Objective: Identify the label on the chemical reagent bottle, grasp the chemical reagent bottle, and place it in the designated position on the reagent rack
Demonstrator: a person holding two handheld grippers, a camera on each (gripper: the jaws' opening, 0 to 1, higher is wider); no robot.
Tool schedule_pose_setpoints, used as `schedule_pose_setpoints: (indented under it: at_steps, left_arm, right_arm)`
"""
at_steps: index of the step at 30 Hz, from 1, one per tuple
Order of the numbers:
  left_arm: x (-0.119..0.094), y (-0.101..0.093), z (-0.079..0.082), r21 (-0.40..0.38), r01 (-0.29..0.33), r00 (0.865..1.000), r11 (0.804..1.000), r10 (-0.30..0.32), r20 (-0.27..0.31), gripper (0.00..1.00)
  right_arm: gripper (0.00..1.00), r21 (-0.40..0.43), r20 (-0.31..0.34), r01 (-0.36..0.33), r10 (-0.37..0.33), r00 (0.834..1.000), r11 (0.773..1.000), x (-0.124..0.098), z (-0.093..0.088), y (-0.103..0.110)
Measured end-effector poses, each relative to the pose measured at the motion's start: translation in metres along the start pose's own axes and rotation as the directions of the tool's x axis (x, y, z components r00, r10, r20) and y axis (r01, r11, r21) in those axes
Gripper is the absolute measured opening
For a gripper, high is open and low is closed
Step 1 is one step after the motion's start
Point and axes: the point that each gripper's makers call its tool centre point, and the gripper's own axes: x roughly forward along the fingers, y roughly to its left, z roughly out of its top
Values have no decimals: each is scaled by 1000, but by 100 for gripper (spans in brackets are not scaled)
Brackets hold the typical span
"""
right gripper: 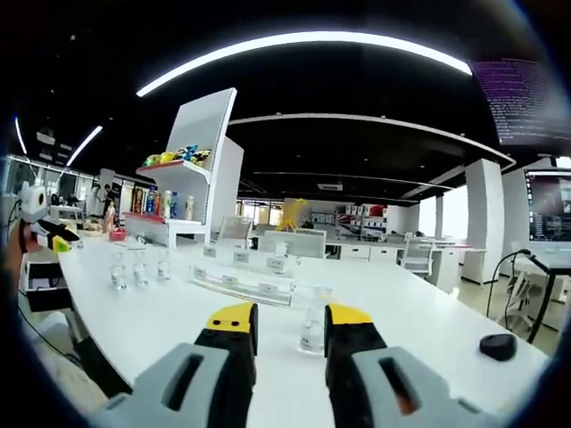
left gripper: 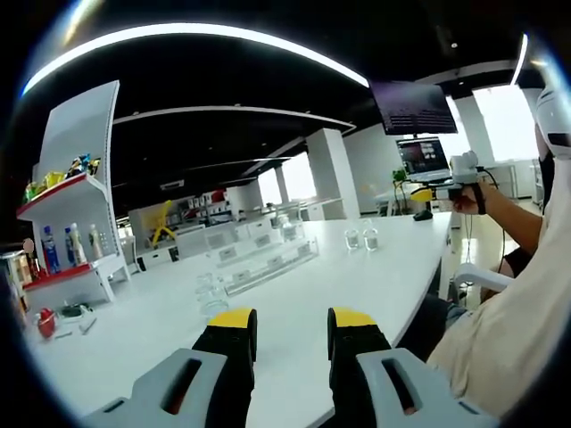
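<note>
Left gripper view: the left gripper, grey with yellow-tipped black jaws, hovers above the long white table with its jaws apart and nothing between them. A small clear glass reagent bottle stands just beyond the left jaw, near the clear acrylic stepped reagent rack that runs along the table's middle. Two more clear bottles stand farther off, toward the person's raised hand holding the other gripper.

Right gripper view: the right gripper, of the same build, is likewise spread and empty. A clear bottle stands on the table between and beyond its jaw tips, close to the right jaw, with the rack behind it; a trio of clear bottles stands well to the left.

The step in hand appears to be label reading before any grasp; no label is legible at this resolution. To do it well, bring the chosen gripper level and closer, centre the bottle between the jaws, and close on the body below the cap, keeping it upright. Clear glass is slippery and tips easily; approach squarely, without nudging it toward the rack.
</note>
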Motion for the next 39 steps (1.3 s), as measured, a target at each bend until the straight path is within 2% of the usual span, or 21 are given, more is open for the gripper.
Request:
schedule_pose_setpoints:
  at_steps: [14,22,30,39]
  left_arm:
    - [5,-4,1,3,13,1000,1000,-13,-3,32]
    - [8,-5,-2,-2,18,1000,1000,-19,-11,32]
    - [6,-8,0,8,20,1000,1000,-20,-8,32]
    - [6,-11,1,12,25,1000,1000,-25,-11,32]
  right_arm:
    - [29,-11,-14,10,-10,1000,1000,5,-5,0]
    - [29,-13,4,23,-23,1000,1000,3,2,-4]
    - [30,6,-14,25,-25,1000,1000,6,-14,-4]
    - [30,20,-16,34,-34,999,999,3,-15,-10]
